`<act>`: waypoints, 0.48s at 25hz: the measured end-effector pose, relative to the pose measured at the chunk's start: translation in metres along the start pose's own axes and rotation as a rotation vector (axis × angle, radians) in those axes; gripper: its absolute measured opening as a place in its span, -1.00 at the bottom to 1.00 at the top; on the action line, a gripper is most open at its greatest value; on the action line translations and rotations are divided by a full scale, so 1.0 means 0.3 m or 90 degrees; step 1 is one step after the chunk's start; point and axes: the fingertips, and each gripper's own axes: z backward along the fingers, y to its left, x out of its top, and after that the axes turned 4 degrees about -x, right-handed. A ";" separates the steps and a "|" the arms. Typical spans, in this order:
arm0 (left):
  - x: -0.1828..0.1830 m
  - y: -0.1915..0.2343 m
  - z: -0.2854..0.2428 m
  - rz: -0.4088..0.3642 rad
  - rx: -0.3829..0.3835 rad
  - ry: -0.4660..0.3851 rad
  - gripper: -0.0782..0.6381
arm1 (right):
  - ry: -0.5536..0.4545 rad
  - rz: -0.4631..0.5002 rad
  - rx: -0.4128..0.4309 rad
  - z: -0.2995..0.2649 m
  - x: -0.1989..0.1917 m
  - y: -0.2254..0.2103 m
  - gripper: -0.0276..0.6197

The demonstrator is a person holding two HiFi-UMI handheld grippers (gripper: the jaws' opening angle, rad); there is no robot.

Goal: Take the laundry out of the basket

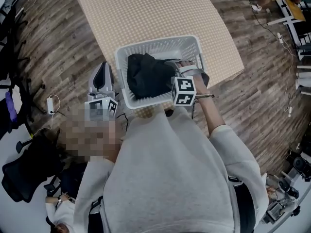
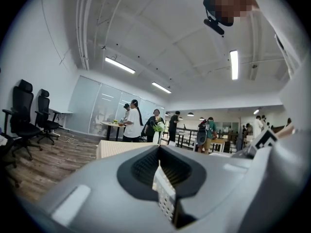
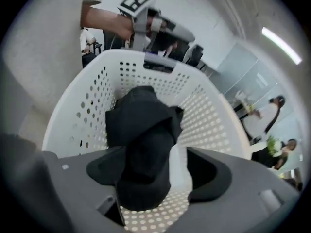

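Where the basket [image 1: 155,43] stood: on the near edge of a table [image 1: 146,8] covered in checked cloth.
Laundry: one black garment [image 1: 148,76], bunched up inside the basket.
Right gripper [image 3: 150,174]: reached in over the basket's right rim, jaws aimed at the garment.
Right fingers: clamped on a fold of the garment. The cloth bulged out between them and covered one finger, while the other pale finger [image 3: 179,165] sat tight against the cloth's side.
Garment vs fingertips: the pinched fold was at the tips, and the rest lay heaped just beyond them on the perforated basket floor.
Left gripper [image 2: 163,188]: outside the basket, just beside its left wall. Couldn't tell whether it touched the wall.
Left fingers [image 2: 166,200]: pressed together, nothing between them, well clear of the garment.
Marker cube [image 1: 184,91]: on the right gripper, over the basket's near rim.
Background: people [image 2: 131,123] stood at desks, and office chairs [image 2: 22,113] were off to the side.
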 end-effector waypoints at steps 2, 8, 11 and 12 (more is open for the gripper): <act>0.002 0.003 0.001 0.001 0.005 -0.003 -0.76 | 0.058 0.001 0.102 -0.073 -0.053 0.059 0.61; -0.001 0.022 0.021 0.004 0.028 -0.003 -0.76 | 0.113 0.032 0.227 -0.284 -0.130 0.176 0.93; -0.001 0.049 0.031 0.003 0.041 -0.001 -0.76 | 0.120 0.012 0.256 -0.412 -0.142 0.218 0.93; -0.003 0.057 0.035 0.004 0.046 0.000 -0.76 | 0.129 0.010 0.265 -0.443 -0.150 0.233 0.93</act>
